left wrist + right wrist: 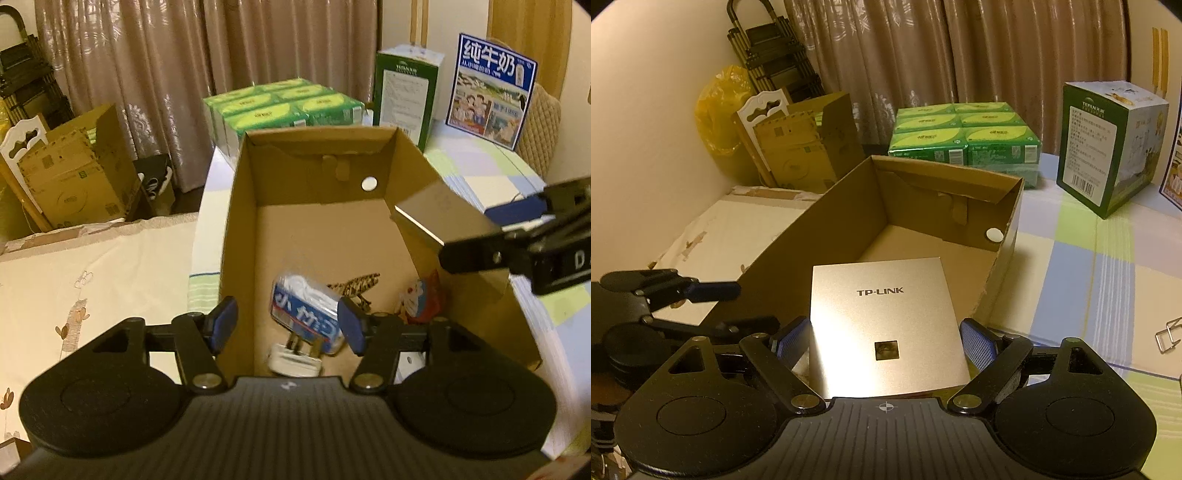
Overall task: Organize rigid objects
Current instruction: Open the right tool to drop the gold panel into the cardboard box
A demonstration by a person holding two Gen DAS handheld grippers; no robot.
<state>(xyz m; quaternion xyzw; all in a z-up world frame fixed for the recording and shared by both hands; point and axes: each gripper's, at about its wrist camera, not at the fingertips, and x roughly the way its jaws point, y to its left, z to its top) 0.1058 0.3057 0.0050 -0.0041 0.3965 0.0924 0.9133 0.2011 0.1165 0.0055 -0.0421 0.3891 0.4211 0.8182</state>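
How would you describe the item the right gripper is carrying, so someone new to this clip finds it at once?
Start at the open cardboard box on the checked tablecloth. Above its near end, the right gripper holds a flat, square silver panel between its blue-padded jaws. It alone is metallic, printed TP-LINK, with a small square window; the items lying inside the box are not.

Brown curtains (pixel 923 55) are hanging at the back. A pack of green boxes (pixel 964 136) is sitting on the checked tablecloth (pixel 1089 266). Near it a tall green and white carton (pixel 1108 147) is standing up. A blue milk carton (pixel 491 92) is standing further right. Folded cardboard (pixel 801 155) and a yellow bag (pixel 720 110) are leaning by the wall.
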